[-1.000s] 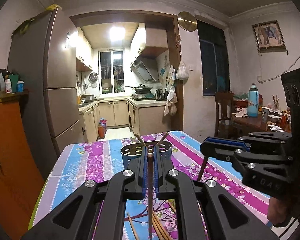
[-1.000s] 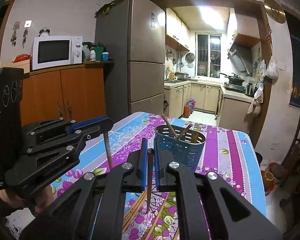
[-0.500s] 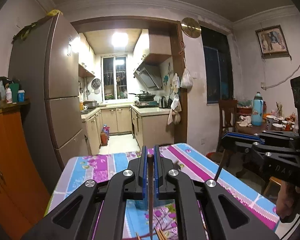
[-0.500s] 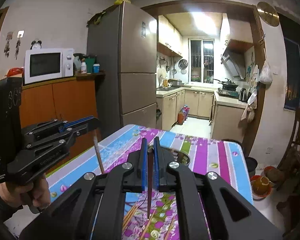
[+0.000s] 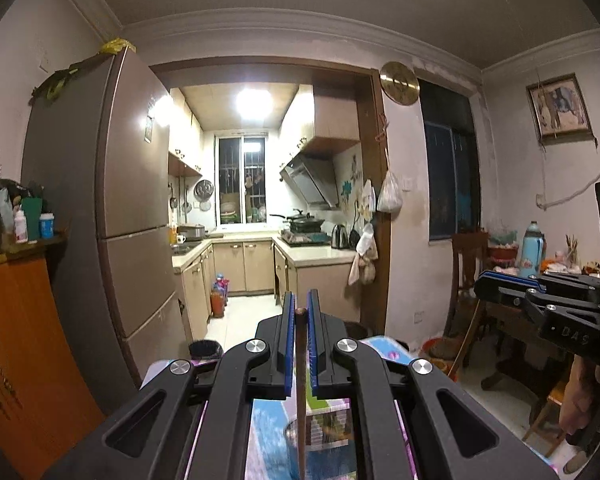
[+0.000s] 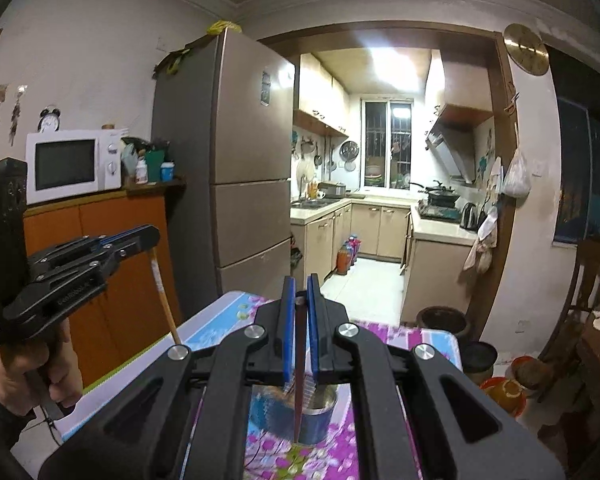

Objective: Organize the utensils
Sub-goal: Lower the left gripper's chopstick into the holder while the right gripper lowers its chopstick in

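Blue pads line both grippers, and each pair is clenched on one chopstick that hangs down below it. The left gripper (image 5: 299,312) pinches a dark chopstick (image 5: 301,392) near its top end; the stick drops nearly straight down toward the blurred holder (image 5: 320,434) seen between the gripper's arms. The right gripper (image 6: 299,300) grips a second dark chopstick (image 6: 299,380) the same way, its tip hanging in front of the blue holder (image 6: 292,412), which stands on the table (image 6: 220,324) with its flowered purple and blue cloth. Whether the tip is inside the holder or short of it cannot be told.

In the right wrist view the left gripper shows at the left edge, in a hand (image 6: 32,376), with its chopstick slanting down toward the table. In the left wrist view the right gripper (image 5: 480,288) shows at the right edge. Beyond stand a fridge (image 6: 240,168), a microwave (image 6: 72,166) and the kitchen doorway.
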The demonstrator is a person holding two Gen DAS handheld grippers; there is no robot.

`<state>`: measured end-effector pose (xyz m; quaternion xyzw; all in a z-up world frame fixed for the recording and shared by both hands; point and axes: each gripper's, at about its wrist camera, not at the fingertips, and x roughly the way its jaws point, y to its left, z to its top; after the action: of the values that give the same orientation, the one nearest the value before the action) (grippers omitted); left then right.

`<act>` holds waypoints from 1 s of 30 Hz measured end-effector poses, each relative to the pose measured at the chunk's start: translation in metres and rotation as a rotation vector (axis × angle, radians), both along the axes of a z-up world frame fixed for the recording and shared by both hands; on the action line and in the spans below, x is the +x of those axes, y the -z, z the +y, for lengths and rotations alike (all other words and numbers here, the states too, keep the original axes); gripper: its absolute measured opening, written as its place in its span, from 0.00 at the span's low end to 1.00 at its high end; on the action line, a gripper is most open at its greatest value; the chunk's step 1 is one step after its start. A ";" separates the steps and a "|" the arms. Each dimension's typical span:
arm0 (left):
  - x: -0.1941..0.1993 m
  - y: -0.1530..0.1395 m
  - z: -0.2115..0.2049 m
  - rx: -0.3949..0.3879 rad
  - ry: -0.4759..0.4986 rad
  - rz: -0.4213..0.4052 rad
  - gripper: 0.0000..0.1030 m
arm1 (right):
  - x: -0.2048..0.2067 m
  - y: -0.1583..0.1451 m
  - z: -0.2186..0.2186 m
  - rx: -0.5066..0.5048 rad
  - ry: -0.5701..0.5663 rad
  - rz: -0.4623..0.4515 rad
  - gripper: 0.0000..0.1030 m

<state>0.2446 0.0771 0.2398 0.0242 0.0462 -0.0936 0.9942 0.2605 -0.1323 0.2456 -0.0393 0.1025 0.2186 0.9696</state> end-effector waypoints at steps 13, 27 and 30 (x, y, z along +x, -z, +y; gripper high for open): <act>0.079 -0.011 -0.005 -0.045 0.012 0.023 0.07 | 0.066 -0.007 0.008 0.001 0.012 0.008 0.05; 0.133 0.053 0.000 -0.047 0.017 0.125 0.07 | 0.108 0.056 0.012 0.017 -0.002 0.126 0.05; 0.139 0.063 0.003 -0.055 0.019 0.140 0.07 | 0.112 0.064 0.015 0.018 -0.004 0.141 0.05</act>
<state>0.3837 0.0796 0.1769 -0.0095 0.1127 -0.1055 0.9880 0.3724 -0.1174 0.1820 -0.0155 0.1686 0.2236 0.9599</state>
